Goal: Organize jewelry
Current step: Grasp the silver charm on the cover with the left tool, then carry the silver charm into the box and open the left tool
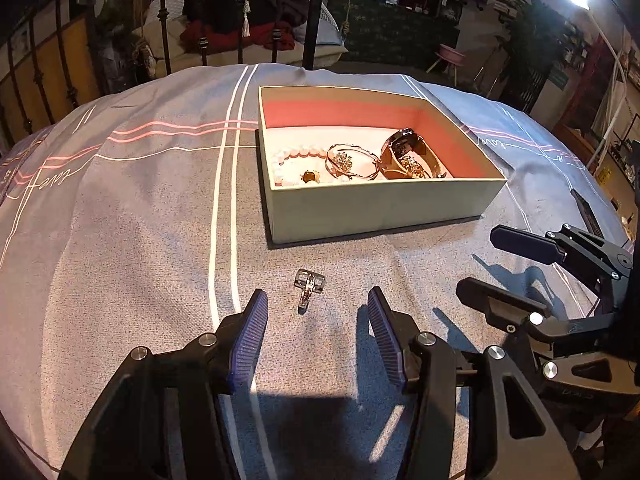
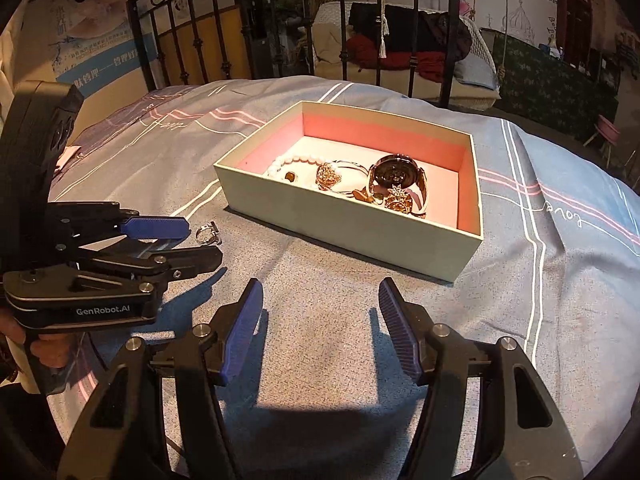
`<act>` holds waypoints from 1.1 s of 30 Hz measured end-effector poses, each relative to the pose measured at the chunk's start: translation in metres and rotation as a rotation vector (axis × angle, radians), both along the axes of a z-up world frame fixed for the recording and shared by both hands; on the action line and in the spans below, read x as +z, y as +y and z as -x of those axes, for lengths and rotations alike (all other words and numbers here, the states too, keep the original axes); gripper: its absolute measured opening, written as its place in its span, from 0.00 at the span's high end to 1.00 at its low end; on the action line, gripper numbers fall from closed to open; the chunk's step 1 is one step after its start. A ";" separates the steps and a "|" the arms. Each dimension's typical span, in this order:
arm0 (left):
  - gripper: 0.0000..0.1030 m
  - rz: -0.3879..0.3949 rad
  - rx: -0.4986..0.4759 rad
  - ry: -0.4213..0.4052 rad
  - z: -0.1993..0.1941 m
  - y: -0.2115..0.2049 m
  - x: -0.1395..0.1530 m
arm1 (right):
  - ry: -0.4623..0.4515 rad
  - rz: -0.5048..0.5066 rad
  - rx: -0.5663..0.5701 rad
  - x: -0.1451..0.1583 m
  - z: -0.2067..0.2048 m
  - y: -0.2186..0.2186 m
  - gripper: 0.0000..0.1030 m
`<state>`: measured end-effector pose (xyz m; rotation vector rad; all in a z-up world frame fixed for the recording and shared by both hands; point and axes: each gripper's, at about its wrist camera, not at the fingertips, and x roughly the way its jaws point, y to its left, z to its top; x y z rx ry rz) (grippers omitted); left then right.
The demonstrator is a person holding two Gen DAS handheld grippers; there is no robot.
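Left wrist view: the silver ring (image 1: pixel 309 290) lies on the bed at frame centre, before the left gripper (image 1: pixel 318 332), jaws open and empty. Next: close on it, then carry it to the box (image 1: pixel 384 208). Right gripper (image 2: pixel 320 330) also open.

Grey striped bed (image 1: pixel 140 220), open box (image 1: pixel 380 208), small silver ring, perhaps (image 1: pixel 309 289)

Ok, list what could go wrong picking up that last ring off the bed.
1. The ring is small and lies on soft bedding; the open left tool might press it into the fabric or flick it away.
2. The right tool sits close beside, so the two could collide.
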<state>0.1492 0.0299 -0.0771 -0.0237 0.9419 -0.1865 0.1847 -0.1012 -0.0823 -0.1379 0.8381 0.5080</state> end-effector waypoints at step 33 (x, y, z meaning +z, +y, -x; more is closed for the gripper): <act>0.84 -0.024 0.002 -0.010 0.011 -0.019 0.000 | 0.057 0.002 0.034 -0.012 0.007 0.003 0.95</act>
